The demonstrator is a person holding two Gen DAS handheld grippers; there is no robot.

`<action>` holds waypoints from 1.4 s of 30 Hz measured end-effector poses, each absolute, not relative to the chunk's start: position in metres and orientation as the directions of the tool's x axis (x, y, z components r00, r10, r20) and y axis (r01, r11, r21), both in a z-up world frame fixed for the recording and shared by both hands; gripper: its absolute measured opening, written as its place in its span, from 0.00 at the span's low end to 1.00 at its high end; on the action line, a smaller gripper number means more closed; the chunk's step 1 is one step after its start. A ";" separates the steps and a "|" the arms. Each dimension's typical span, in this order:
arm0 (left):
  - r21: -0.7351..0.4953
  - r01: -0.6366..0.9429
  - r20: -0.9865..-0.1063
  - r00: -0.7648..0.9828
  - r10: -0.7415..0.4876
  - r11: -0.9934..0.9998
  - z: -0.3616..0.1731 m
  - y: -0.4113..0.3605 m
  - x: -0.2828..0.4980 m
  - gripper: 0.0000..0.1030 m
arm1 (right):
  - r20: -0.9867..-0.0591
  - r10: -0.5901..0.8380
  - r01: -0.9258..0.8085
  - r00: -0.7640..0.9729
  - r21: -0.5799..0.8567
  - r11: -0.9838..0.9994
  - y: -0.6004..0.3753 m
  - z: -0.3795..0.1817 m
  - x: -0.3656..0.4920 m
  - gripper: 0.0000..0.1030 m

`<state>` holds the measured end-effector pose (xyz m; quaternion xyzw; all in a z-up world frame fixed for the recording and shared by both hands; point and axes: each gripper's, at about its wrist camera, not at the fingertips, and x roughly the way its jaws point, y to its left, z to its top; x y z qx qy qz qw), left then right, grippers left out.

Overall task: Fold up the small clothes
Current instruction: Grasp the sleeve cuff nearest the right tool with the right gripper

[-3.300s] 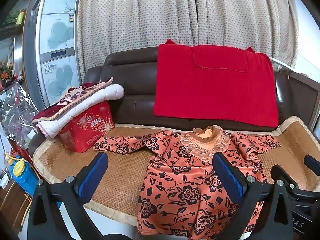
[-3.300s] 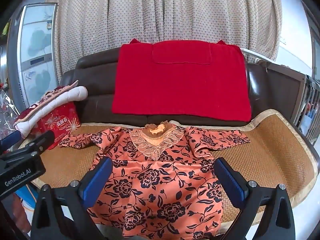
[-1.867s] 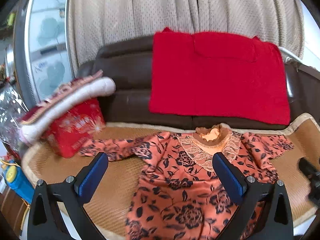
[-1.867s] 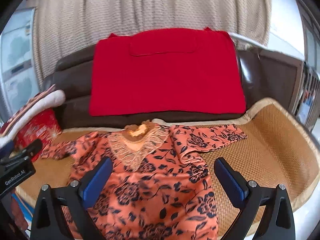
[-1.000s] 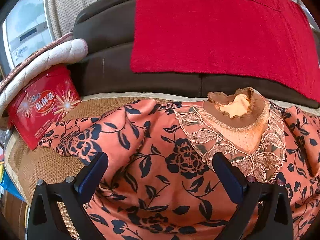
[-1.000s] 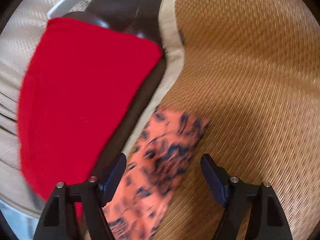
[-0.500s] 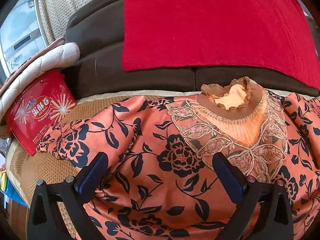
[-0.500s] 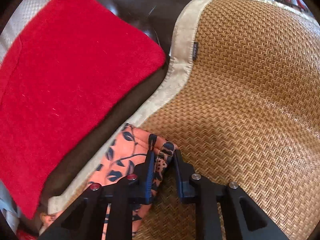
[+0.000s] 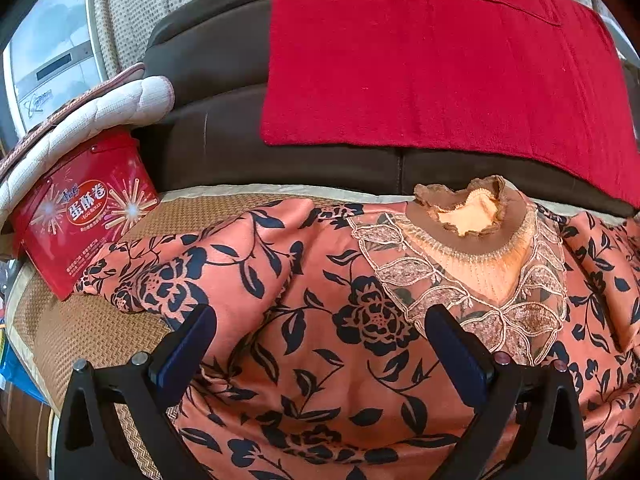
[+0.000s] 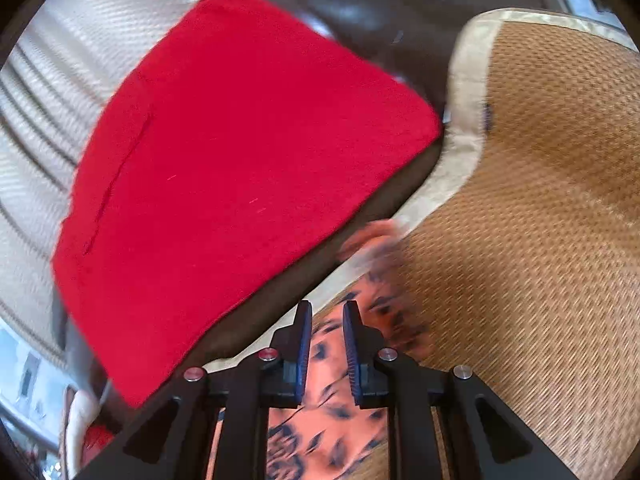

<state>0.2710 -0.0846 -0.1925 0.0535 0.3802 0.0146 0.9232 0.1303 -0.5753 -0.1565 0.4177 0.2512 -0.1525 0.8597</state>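
Floral top (image 9: 320, 340) lies on woven mat (image 10: 540, 240); right tool (image 10: 327, 344) clamps its sleeve, left tool (image 9: 320, 344) apart.

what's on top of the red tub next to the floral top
A folded quilted blanket lies across the red tub, covering its lid. Whether anything sits between them cannot be seen.

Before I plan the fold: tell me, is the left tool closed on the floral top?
No: the left tool stands wide open over the floral top, its pads apart and gripping nothing.
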 end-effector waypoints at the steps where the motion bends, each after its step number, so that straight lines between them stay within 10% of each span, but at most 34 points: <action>1: 0.101 0.010 -0.701 0.710 0.064 0.995 -0.192 -0.083 0.271 1.00 | -0.547 -0.034 0.451 0.837 0.651 0.610 -0.568 -0.151 0.130 0.17; 16: 0.096 0.035 -0.703 0.710 0.043 0.995 -0.188 -0.080 0.269 1.00 | -0.675 -0.036 0.591 0.737 0.618 0.518 -0.579 -0.169 0.126 0.30; 18: 0.105 0.045 -0.699 0.714 0.041 0.993 -0.188 -0.083 0.268 1.00 | -0.687 -0.111 0.638 0.718 0.586 0.500 -0.599 -0.171 0.120 0.79; 25: 0.147 0.065 -0.699 0.713 0.057 0.987 -0.196 -0.095 0.271 1.00 | -0.669 -0.241 0.677 0.704 0.527 0.514 -0.647 -0.175 0.126 0.82; 34: 0.215 0.090 -0.696 0.712 0.088 0.973 -0.208 -0.114 0.275 1.00 | -0.778 -0.231 0.688 0.585 0.324 0.649 -0.656 -0.216 0.182 0.69; 37: 0.221 0.085 -0.694 0.713 0.096 0.972 -0.209 -0.113 0.275 1.00 | -0.805 -0.256 0.657 0.536 0.207 0.725 -0.638 -0.217 0.201 0.28; 42: 0.203 0.066 -0.689 0.719 0.094 0.977 -0.203 -0.105 0.274 1.00 | -0.807 -0.237 0.603 0.540 0.174 0.779 -0.613 -0.209 0.208 0.13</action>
